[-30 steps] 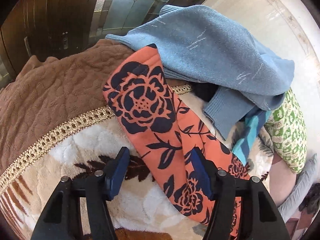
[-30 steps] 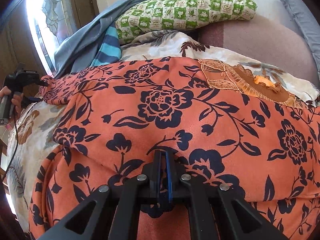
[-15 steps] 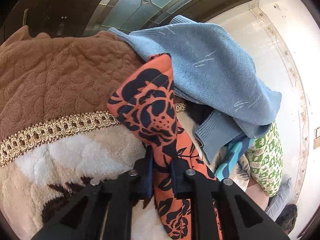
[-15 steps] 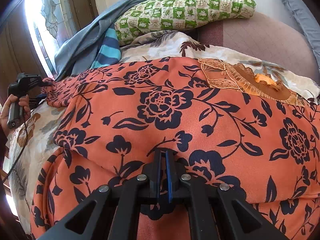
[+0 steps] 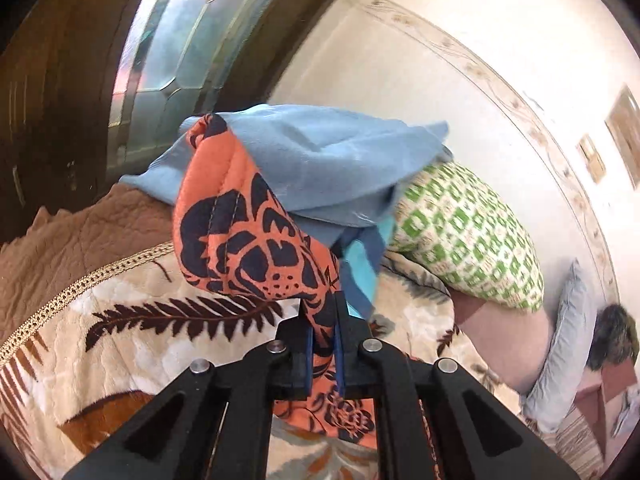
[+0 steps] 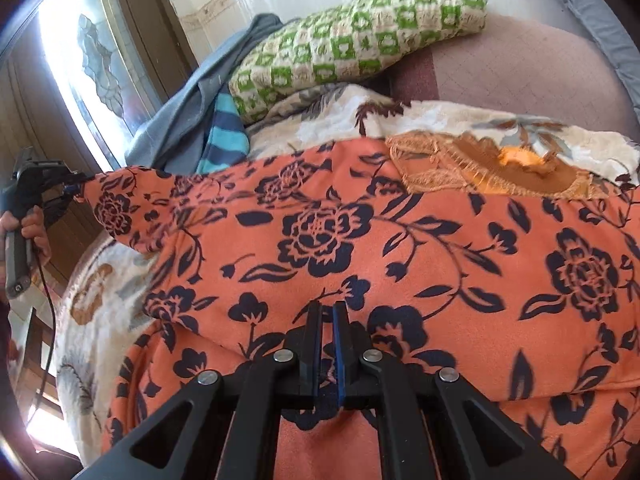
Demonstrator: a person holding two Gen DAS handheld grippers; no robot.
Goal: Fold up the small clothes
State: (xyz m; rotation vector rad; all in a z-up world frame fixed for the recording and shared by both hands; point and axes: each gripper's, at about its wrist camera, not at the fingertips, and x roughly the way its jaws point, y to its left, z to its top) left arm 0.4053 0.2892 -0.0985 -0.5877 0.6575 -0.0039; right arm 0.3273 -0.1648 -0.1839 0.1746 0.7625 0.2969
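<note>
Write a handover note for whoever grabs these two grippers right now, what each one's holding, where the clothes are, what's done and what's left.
Left gripper: shut on the sleeve end of the orange floral garment, lifted off the floral blanket.
Right gripper: shut on the garment's near edge.
The garment lies spread across the blanket; the blue sweater and striped piece are piled by the green pillow.
Done: both grips taken, sleeve raised.
Left: probably fold the sleeve in, finish folding, then the pile.

Domestic bedroom — a bed under a floral plush blanket [image 5: 120, 344], a green-checked pillow [image 5: 472, 240] against the wall, clothes heaped at its far edge, a stained-glass wooden door [image 5: 172, 52] beside.
</note>
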